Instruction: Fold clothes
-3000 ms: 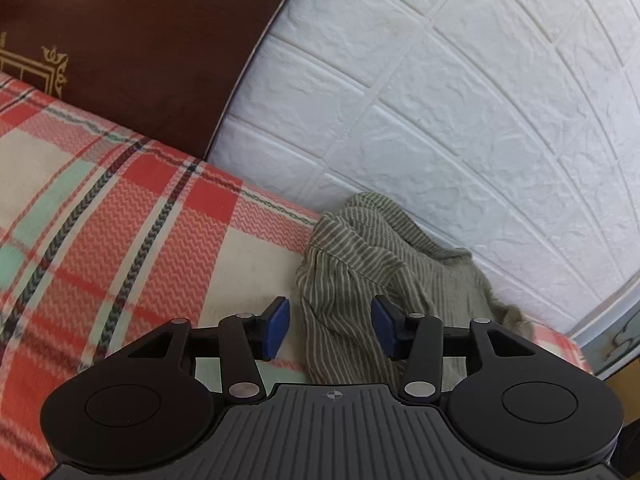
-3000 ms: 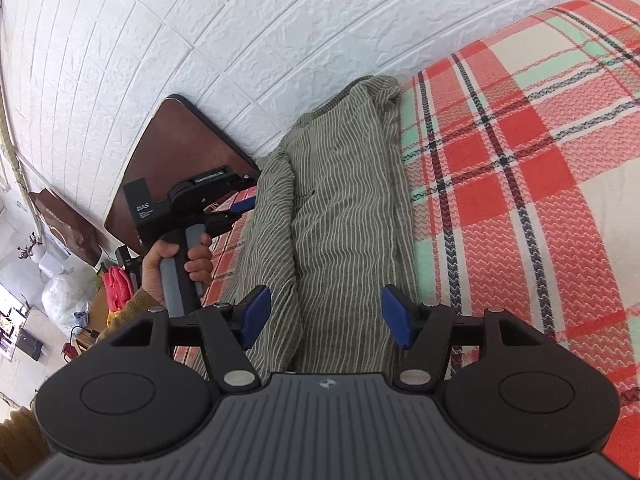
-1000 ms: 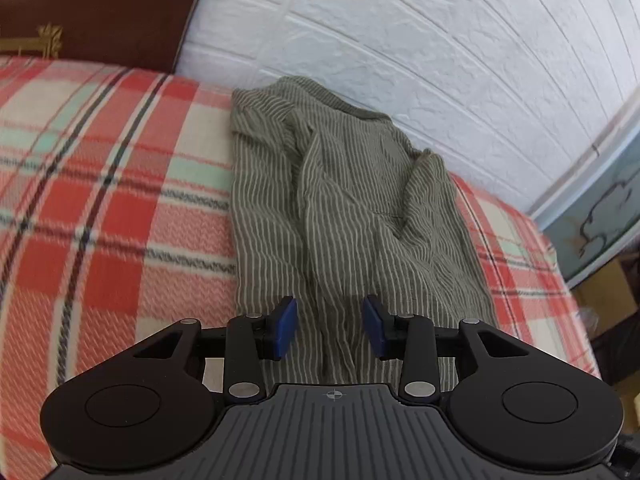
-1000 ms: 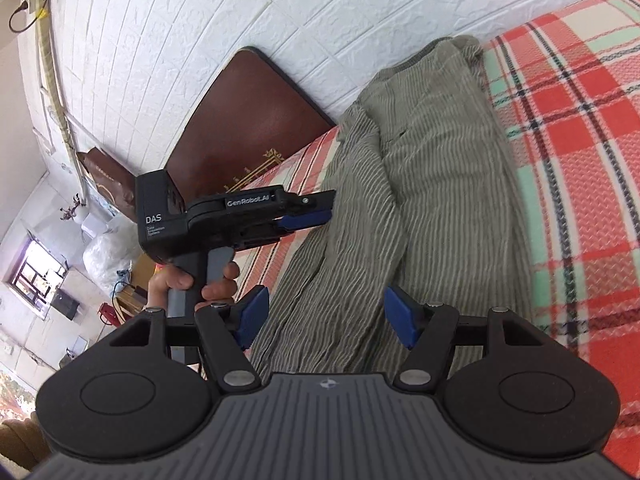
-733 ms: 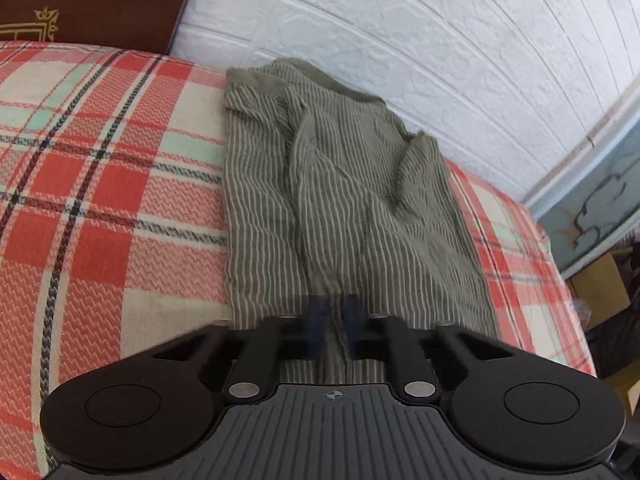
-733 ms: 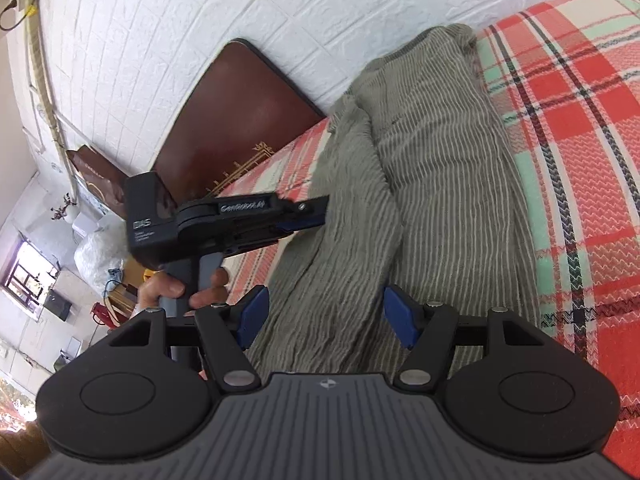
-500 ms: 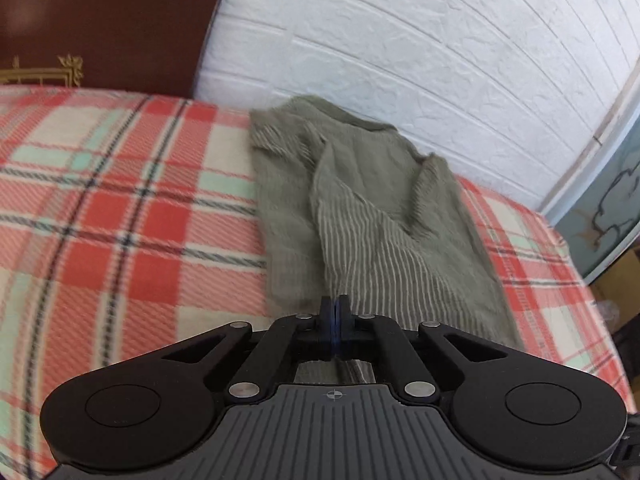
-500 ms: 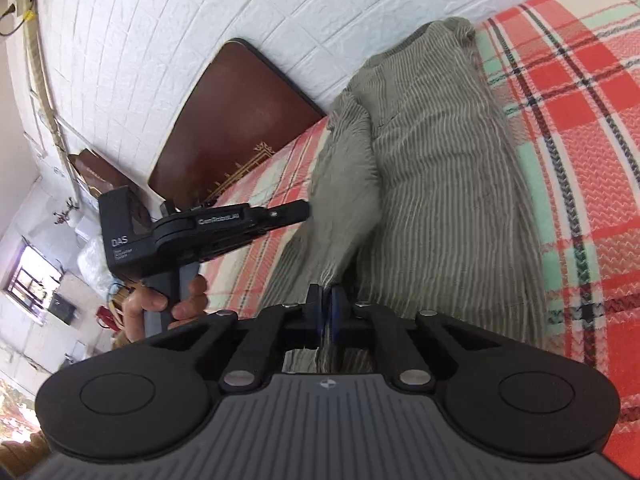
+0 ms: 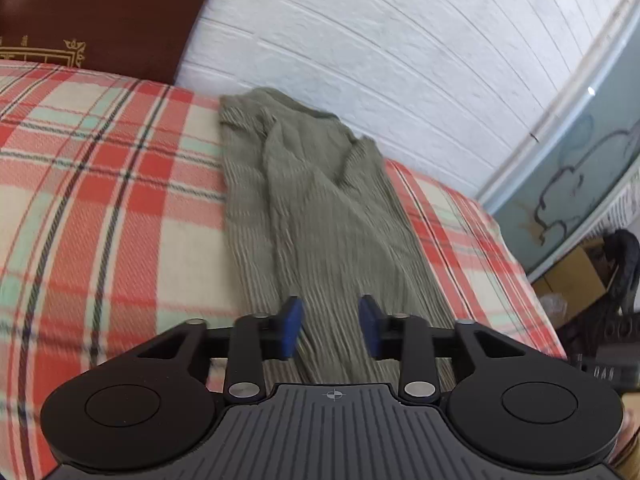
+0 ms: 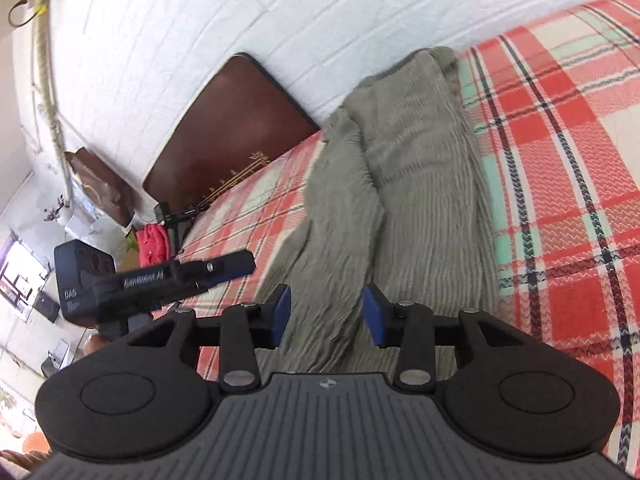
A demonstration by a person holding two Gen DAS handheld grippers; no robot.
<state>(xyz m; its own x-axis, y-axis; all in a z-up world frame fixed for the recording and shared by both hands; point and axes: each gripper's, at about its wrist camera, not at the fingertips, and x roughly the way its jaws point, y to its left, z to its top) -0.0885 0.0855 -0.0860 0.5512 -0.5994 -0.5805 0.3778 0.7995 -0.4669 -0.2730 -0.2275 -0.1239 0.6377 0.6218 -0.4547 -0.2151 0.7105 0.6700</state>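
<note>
An olive striped garment (image 9: 320, 200) lies as a long, narrow strip on the red plaid blanket (image 9: 100, 200), its far end against the wall. My left gripper (image 9: 330, 328) hovers over the near end. Its jaws are opening, and the cloth lies loose beneath the blue pads without being pressed. In the right wrist view the garment (image 10: 420, 184) shows a lengthwise fold ridge. My right gripper (image 10: 327, 316) is over its near end. Its jaws are opening too, with slack cloth under the gap. The left gripper's black housing (image 10: 160, 280) shows at the left, off the cloth.
A dark brown headboard (image 9: 100, 12) and a white brick-pattern wall (image 9: 400, 60) close off the far side. A pale blue panel (image 9: 580, 184), a cardboard box (image 9: 576, 272) and dark clutter stand past the bed's right edge. Something red (image 10: 152, 240) sits beside the bed.
Both grippers shut on the garment's near end half a second ago and have now opened off it. The left gripper has swung away to the left of the cloth.
</note>
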